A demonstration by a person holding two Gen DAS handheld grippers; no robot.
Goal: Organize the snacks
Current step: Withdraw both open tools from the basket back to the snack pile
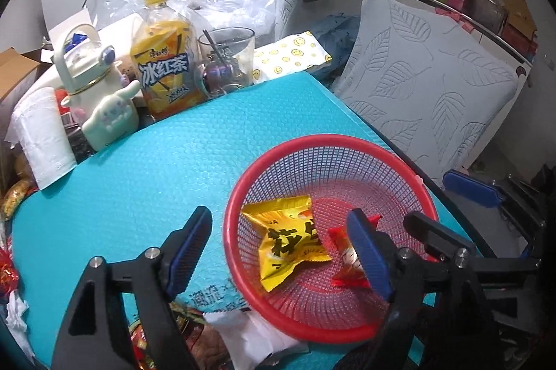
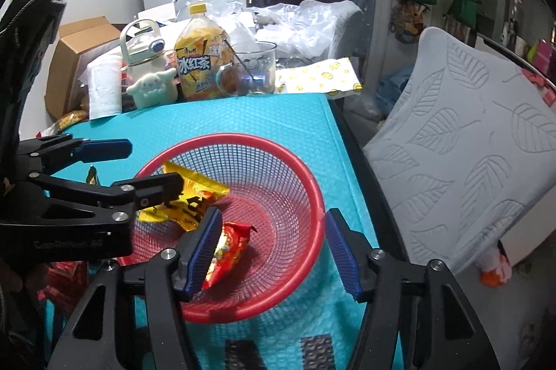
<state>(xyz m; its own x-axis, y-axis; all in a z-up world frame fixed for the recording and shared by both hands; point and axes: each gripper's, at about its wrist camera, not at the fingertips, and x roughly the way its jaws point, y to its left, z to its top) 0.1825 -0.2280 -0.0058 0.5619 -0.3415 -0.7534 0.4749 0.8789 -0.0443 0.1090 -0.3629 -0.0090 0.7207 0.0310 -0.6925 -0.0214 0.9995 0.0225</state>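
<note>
Teal bubble-textured matting covers the surface (image 1: 139,182), with clutter along its far edge in the upper left of both views: a yellow iced-tea bottle (image 1: 166,71), a glass mug (image 1: 227,57), a pale flask with a cartoon figure (image 1: 100,92) and a paper roll (image 1: 41,137). A grey leaf-patterned cushion (image 1: 427,92) fills the right of each frame.

A red mesh basket (image 1: 288,325) sits on the matting at lower centre. Inside it lie a yellow snack packet (image 1: 288,241) and, just beside it toward the right, a red snack packet (image 2: 232,241).

In the left wrist view, the left tool (image 1: 278,252) is released, jaws spread wide: one finger stands over the matting outside the basket rim, the other inside the basket, with nothing clamped between them. In the right wrist view, the right tool (image 2: 274,252) is likewise released; its left finger rests against the red packet inside the basket and its right finger is outside the rim, pads not pressing on anything together.
</note>
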